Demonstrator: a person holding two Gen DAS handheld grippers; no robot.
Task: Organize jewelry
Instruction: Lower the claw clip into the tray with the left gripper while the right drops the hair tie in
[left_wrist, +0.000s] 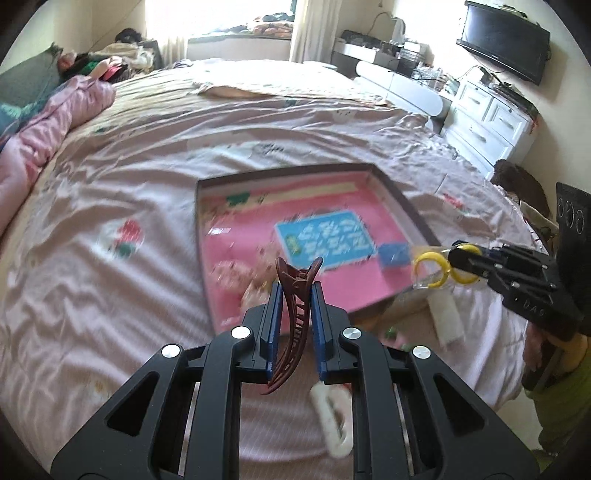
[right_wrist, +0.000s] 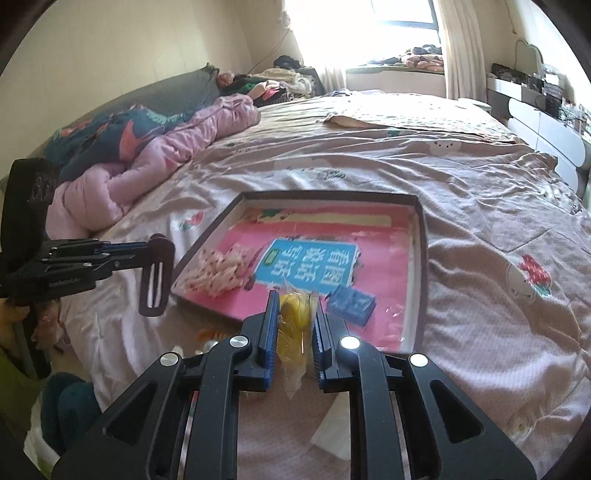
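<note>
My left gripper (left_wrist: 296, 291) is shut on a brown claw hair clip (left_wrist: 295, 314), held upright above the bed's near edge; the right wrist view shows that clip (right_wrist: 155, 277) hanging at the tray's left. A clear packet with yellow hoops (right_wrist: 295, 317) sits pinched in my right gripper (right_wrist: 294, 302), just in front of the tray; the same gripper (left_wrist: 452, 260) and hoops (left_wrist: 430, 267) appear at the right in the left wrist view. The dark-rimmed tray (left_wrist: 402, 201) (right_wrist: 421, 236) lies on the bed with a pink book inside.
Inside the tray lie a blue box (right_wrist: 352, 304) and a floral fabric piece (right_wrist: 218, 271). A white clip (left_wrist: 332, 421) lies on the bedsheet below my left gripper. A pink quilt (right_wrist: 155, 158) is bunched at the left. White drawers (left_wrist: 487, 122) stand beyond the bed.
</note>
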